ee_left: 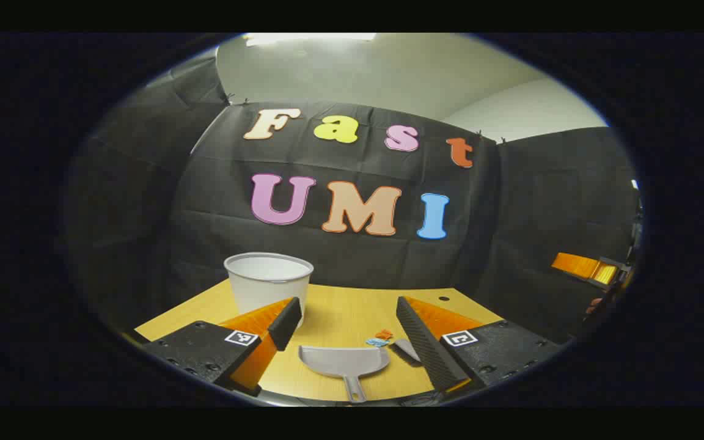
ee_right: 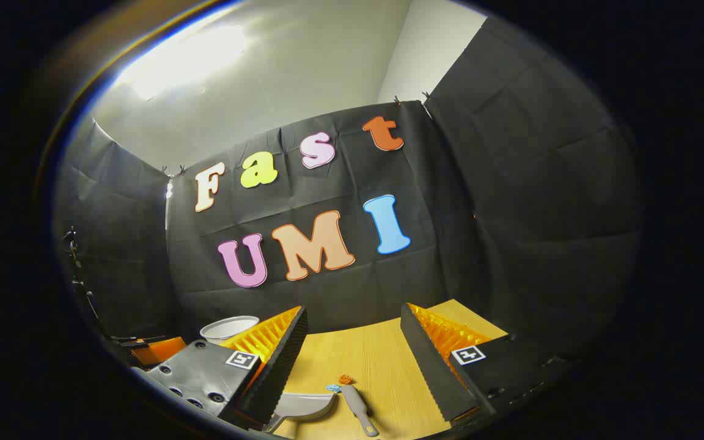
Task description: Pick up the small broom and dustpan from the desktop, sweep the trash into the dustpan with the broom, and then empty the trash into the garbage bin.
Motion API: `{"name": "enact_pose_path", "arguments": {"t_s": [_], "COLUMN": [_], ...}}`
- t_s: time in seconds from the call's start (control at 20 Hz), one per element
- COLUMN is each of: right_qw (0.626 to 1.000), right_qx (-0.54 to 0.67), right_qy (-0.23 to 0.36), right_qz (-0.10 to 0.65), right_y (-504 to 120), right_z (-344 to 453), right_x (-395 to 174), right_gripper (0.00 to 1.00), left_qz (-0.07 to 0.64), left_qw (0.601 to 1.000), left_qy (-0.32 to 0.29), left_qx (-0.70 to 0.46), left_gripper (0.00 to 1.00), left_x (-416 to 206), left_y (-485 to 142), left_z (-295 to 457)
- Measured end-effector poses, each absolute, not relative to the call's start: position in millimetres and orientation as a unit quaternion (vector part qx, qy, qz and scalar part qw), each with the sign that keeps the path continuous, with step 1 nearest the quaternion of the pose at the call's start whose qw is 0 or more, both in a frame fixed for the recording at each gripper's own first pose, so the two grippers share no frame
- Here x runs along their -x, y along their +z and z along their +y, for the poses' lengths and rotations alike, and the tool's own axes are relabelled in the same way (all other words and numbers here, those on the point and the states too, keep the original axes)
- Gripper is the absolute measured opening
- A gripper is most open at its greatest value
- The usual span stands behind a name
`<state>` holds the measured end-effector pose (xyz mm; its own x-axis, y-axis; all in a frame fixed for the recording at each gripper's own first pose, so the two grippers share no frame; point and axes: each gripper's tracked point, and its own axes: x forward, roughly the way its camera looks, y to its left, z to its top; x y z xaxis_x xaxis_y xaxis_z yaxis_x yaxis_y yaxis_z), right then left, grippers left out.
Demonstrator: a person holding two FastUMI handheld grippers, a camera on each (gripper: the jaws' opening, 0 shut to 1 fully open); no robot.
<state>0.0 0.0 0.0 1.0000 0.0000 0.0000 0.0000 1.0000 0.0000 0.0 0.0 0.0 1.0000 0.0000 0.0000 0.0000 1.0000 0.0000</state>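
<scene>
A light wooden desktop (ee_left: 340,318) sits inside a booth walled with black cloth, a pale ceiling above it with a bright light showing at the top of both views.

Nearest in the left gripper view, the left gripper (ee_left: 352,333) hangs above the desk with its two fingers spread wide and nothing between them. Right under that gap lies the grey dustpan (ee_left: 344,362), flat on the wood, handle pointing toward the camera. Just to its right, the small broom (ee_left: 406,349) peeks out, partly hidden behind the right-hand finger. Touching or just beside the far edge of the pan sit the bits of trash (ee_left: 380,338), orange and blue scraps in a little cluster. Farther back on the left, the white garbage bin (ee_left: 268,284) stands upright, well apart from the pan. Out at the right edge of this view, part of the other gripper shows in mid-air.

Over to the right gripper view: the right gripper (ee_right: 352,366) also hovers with its fingers parted, holding nothing. Below the gap the small broom (ee_right: 358,408) lies on the desk, its handle running toward the camera, the trash (ee_right: 340,384) at its far end. The dustpan (ee_right: 303,406) lies just left of it, half behind the left finger. The bin's rim (ee_right: 228,328) shows beyond.
</scene>
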Motion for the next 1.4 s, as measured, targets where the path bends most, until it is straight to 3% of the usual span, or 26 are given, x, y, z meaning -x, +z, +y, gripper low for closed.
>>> {"name": "enact_pose_path", "arguments": {"t_s": [0.3, 0.4, 0.5, 1.4], "right_qw": [1.0, 1.0, 1.0, 1.0], "right_qx": [0.0, -0.003, -0.011, -0.009], "right_qy": [-0.002, -0.004, -0.002, -0.012], "right_qz": [-0.004, -0.003, 0.006, 0.027], "right_y": [3.1, 1.8, -5.0, -22.5], "right_z": [-2.1, -2.2, 1.2, 15.0], "right_x": [5.5, 6.9, 7.7, 31.5], "right_gripper": [0.98, 0.98, 0.98, 0.98], "left_qz": [0.0, -0.002, -0.005, 0.04], "left_qw": [1.0, 1.0, 1.0, 0.995], "left_qy": [-0.006, -0.01, -0.019, -0.052], "left_qx": [-0.004, 0.003, 0.015, 0.072], "left_gripper": [0.91, 0.95, 0.92, 0.93], "left_x": [2.7, 0.5, 0.1, -2.3], "left_y": [-0.4, 0.9, 2.4, -22.4], "left_z": [-6.8, -11.8, -20.0, -25.5]}}
